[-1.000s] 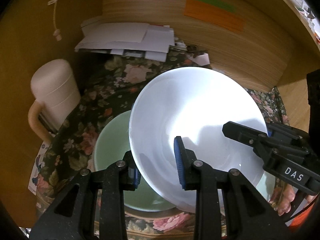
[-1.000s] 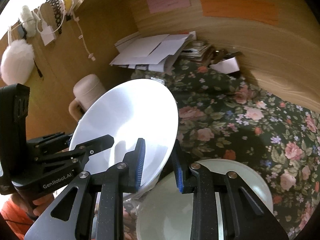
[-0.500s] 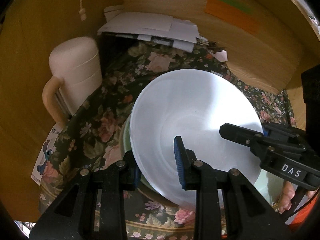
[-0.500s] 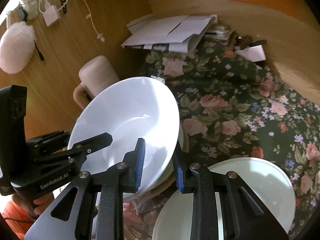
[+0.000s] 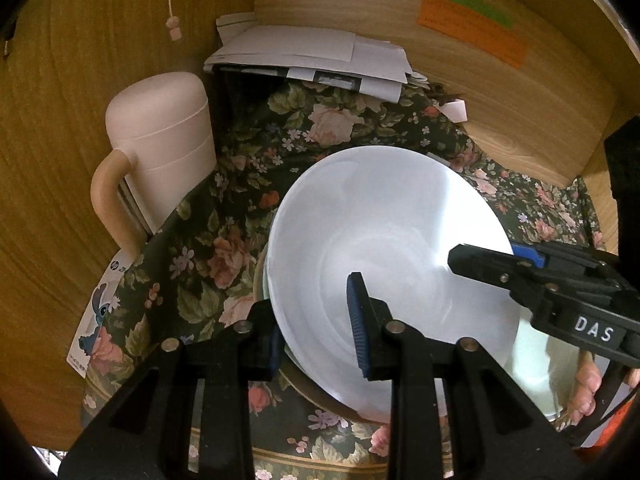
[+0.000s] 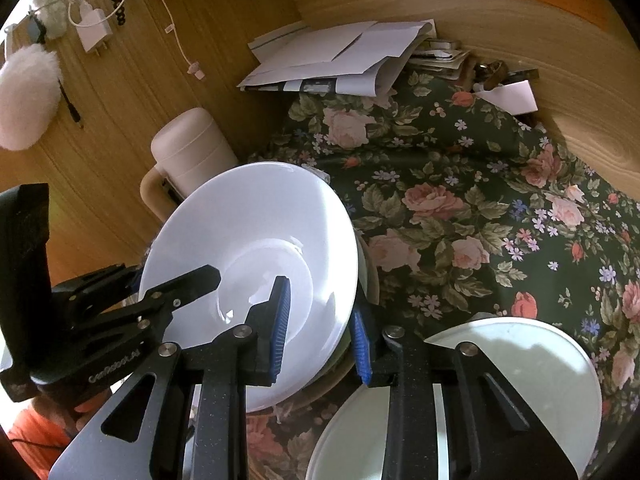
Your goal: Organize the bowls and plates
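Left wrist: bowl [image 5: 384, 264] rim between fingers [image 5: 358, 320].

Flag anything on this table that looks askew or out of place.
The white bowl sits tilted, pinched at opposite rims by the left hand-held gripper and the right hand-held gripper, over a dish half hidden beneath. The paper stack at the back is untidy. No spill or damage shows.

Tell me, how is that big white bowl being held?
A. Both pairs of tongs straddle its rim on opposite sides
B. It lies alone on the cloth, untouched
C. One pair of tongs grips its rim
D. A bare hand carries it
A: the left tongs straddle the white bowl on one side, and the right tongs straddle the opposite rim.
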A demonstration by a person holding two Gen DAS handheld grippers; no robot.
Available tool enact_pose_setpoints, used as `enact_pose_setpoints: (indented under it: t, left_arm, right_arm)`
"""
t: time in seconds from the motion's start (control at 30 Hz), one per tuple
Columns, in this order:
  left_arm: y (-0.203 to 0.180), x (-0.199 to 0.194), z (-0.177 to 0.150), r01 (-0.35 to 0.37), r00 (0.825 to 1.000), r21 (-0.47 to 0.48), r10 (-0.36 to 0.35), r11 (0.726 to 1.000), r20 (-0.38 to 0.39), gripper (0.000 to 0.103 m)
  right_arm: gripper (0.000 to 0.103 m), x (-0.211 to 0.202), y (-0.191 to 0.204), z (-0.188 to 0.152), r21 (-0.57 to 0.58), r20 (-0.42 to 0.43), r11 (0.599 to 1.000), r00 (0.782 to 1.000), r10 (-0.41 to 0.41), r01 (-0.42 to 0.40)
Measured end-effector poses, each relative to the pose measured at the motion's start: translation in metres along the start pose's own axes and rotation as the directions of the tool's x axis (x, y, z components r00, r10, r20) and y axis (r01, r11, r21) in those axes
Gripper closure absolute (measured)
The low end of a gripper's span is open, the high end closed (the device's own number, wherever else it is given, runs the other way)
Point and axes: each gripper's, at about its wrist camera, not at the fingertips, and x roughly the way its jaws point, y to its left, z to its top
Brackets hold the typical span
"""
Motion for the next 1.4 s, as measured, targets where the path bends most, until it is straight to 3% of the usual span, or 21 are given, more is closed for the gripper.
enact_pose_setpoints:
  t: [0.23, 0.47, 0.53, 0.67, 0.73, 0.8, 0.93, 1.23, 1.4]
  left_arm:
    - [-0.001, 0.007, 0.005, -0.014, 1.000, 0.003, 0.014, 1.000, -0.016, 0.075]
    - [-0.006, 0.009, 0.013, -0.022, 0.999, 0.020, 0.023, 1.000, -0.026, 0.073]
    - [-0.005, 0.010, 0.016, -0.009, 0.999, 0.007, 0.009, 1.000, -0.046, 0.068]
    - [-0.004, 0.009, 0.021, 0.018, 0.997, -0.009, -0.019, 1.000, -0.068, 0.056]
    - [-0.006, 0.005, 0.023, -0.001, 0.999, 0.009, 0.002, 1.000, -0.044, 0.052]
    - [-0.009, -0.007, 0.024, -0.061, 0.998, 0.046, 0.060, 0.997, 0.034, 0.044]
    - [-0.007, -0.019, 0.026, -0.077, 0.993, 0.071, 0.070, 0.995, 0.094, 0.033]
    - [0.025, 0.002, 0.007, -0.041, 0.999, -0.032, 0.041, 0.999, -0.011, 0.033]
    - [0.031, 0.013, -0.008, 0.016, 0.998, -0.054, -0.019, 0.998, -0.064, 0.033]
  right_arm:
    - [0.076, -0.006, -0.003, 0.000, -0.002, 0.020, 0.999, 0.999, -0.046, 0.046]
    - [0.076, -0.011, -0.010, -0.001, 0.008, 0.022, 1.000, 0.999, -0.030, 0.030]
    - [0.075, -0.013, -0.008, -0.001, -0.001, 0.025, 0.999, 0.999, -0.032, 0.032]
    - [0.060, -0.017, -0.009, -0.002, -0.008, 0.035, 0.999, 0.999, -0.039, 0.039]
    - [0.059, -0.018, -0.009, -0.002, -0.013, 0.034, 0.999, 0.999, -0.038, 0.038]
    - [0.058, -0.019, -0.010, -0.001, -0.009, 0.033, 0.999, 0.999, -0.035, 0.036]
    - [0.051, -0.019, -0.011, -0.002, -0.001, 0.033, 0.999, 0.999, -0.037, 0.037]
    - [0.050, -0.007, -0.012, -0.002, -0.011, -0.023, 0.999, 0.998, -0.050, 0.050]
    - [0.050, 0.006, -0.014, -0.002, -0.006, -0.071, 0.999, 0.996, -0.048, 0.047]
